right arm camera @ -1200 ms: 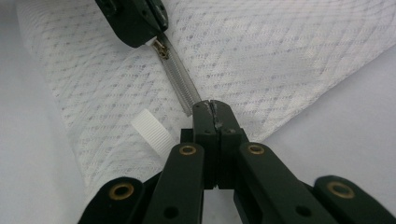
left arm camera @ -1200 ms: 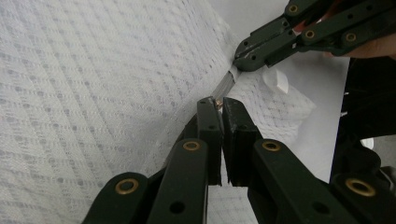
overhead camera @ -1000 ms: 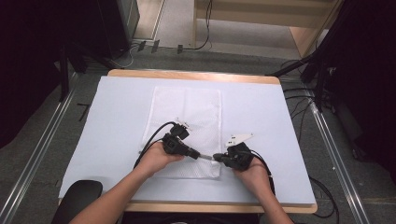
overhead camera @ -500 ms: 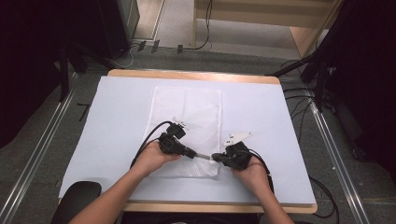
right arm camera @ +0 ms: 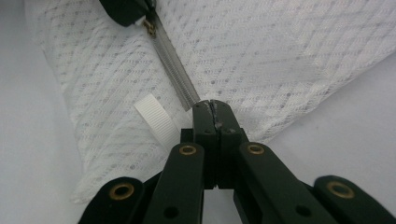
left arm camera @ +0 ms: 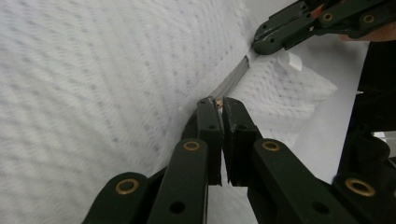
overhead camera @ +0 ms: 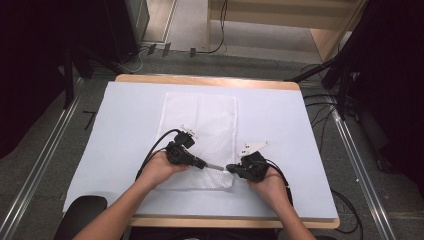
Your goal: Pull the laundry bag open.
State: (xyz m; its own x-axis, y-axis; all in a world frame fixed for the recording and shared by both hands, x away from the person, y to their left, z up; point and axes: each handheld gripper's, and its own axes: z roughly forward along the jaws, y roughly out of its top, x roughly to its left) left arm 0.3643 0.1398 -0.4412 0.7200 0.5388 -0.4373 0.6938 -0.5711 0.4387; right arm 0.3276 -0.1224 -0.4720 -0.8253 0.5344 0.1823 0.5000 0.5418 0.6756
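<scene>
Both hand-held grippers (overhead camera: 216,166) on bag's zipper (right arm camera: 175,77)

White mesh cloth bag (right arm camera: 280,51), grey metal zipper (right arm camera: 175,72)

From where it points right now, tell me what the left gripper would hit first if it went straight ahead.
Probably the right gripper. The left gripper, shut on the zipper pull, points along the zipper of the white mesh bag, whose far end the right gripper pinches.
</scene>
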